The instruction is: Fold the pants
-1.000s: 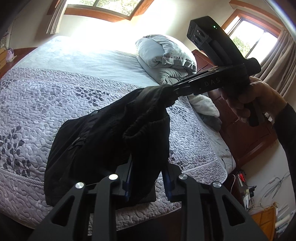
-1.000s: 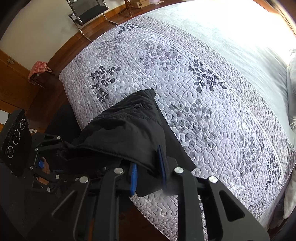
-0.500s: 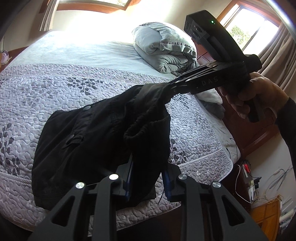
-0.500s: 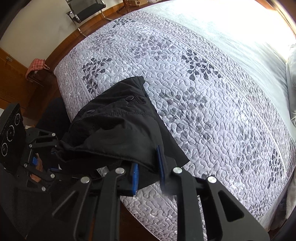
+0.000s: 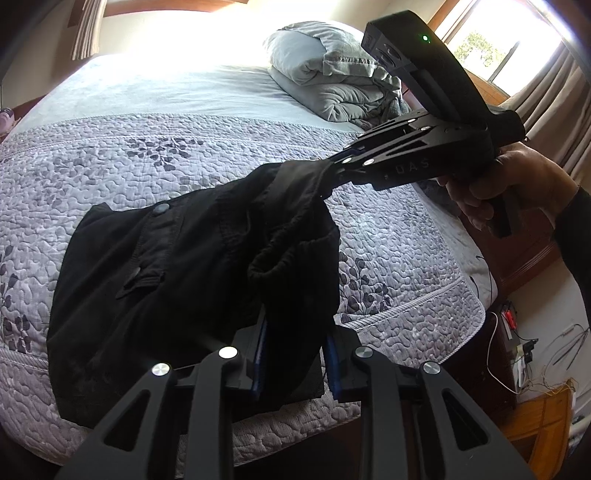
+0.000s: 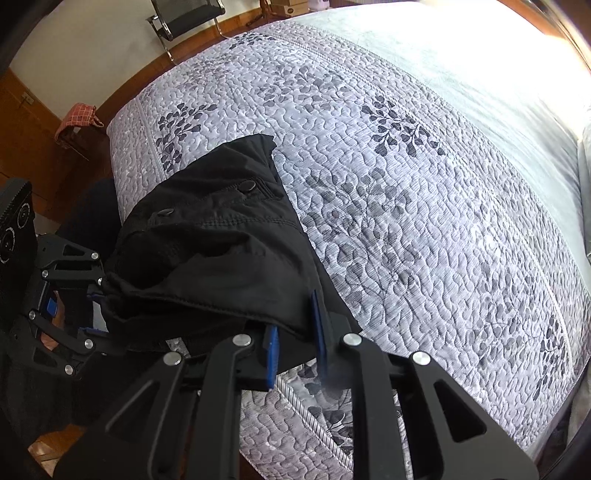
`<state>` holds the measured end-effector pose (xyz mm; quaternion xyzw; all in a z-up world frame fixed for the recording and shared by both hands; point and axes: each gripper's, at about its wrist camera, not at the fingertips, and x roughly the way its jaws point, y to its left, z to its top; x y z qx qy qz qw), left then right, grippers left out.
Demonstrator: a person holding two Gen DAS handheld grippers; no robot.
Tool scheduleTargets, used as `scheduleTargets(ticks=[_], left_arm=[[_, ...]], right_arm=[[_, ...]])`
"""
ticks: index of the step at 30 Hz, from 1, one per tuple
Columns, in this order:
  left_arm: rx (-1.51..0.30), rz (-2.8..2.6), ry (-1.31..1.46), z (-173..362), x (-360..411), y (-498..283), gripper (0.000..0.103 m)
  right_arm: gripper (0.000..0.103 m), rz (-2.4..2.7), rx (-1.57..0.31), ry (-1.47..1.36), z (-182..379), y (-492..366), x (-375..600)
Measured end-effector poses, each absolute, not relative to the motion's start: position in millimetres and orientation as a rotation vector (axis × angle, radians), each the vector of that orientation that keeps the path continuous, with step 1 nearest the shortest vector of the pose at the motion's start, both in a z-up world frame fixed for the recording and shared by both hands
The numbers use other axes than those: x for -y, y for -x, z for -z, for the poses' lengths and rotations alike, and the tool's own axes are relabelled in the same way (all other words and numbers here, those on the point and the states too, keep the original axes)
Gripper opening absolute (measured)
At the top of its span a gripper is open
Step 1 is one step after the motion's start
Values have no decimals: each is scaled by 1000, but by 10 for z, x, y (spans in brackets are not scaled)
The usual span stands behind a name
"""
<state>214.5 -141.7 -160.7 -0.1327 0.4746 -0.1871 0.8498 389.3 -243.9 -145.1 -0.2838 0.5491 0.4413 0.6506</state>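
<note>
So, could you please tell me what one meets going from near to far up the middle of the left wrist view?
Left hand-held gripper → black pants, clamped in it → quilted floral bedspread → plain pale blue sheet → stack of grey pillows → window curtain.

A wide bed (image 6: 424,206) fills the room, spread with a grey quilted cover printed with dark leaf sprigs, and folded grey bedding (image 5: 332,77) is piled near its head. Bright daylight from wood-framed windows (image 5: 480,40) with beige curtains (image 5: 546,99) washes out the far sheet. On the wooden floor by the pale wall stands what looks like a black chair (image 6: 184,14).
</note>
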Motion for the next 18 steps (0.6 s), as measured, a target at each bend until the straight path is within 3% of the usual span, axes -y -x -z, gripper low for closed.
scheduleTargets(ticks=[18], left_arm=[[-1122,374,225,2064,1649,-2273,26]], right_arm=[[14,-1070,-1090,789,1965,-3824,2565]])
